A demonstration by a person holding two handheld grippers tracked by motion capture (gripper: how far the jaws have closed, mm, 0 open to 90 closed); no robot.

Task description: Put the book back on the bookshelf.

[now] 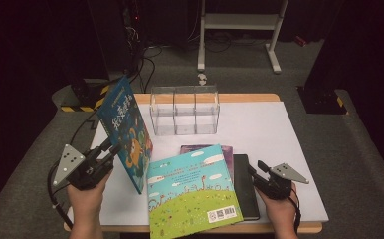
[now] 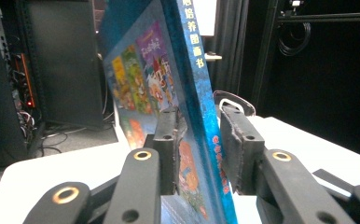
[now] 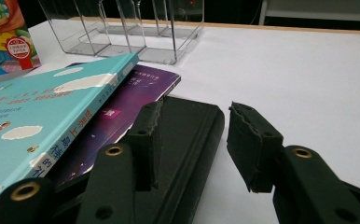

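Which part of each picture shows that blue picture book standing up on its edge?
High view: the blue book stands tilted at left, by the left claw.
Left gripper view: centre, spine toward the camera, between the jaws.
Right gripper view: a corner of it at top left.
Shared landmark: the clear divider rack.

A white-topped desk with a wooden edge stands on grey carpet. Behind it the room is dark, with a white metal frame, black cables on the floor and yellow-black hazard tape.
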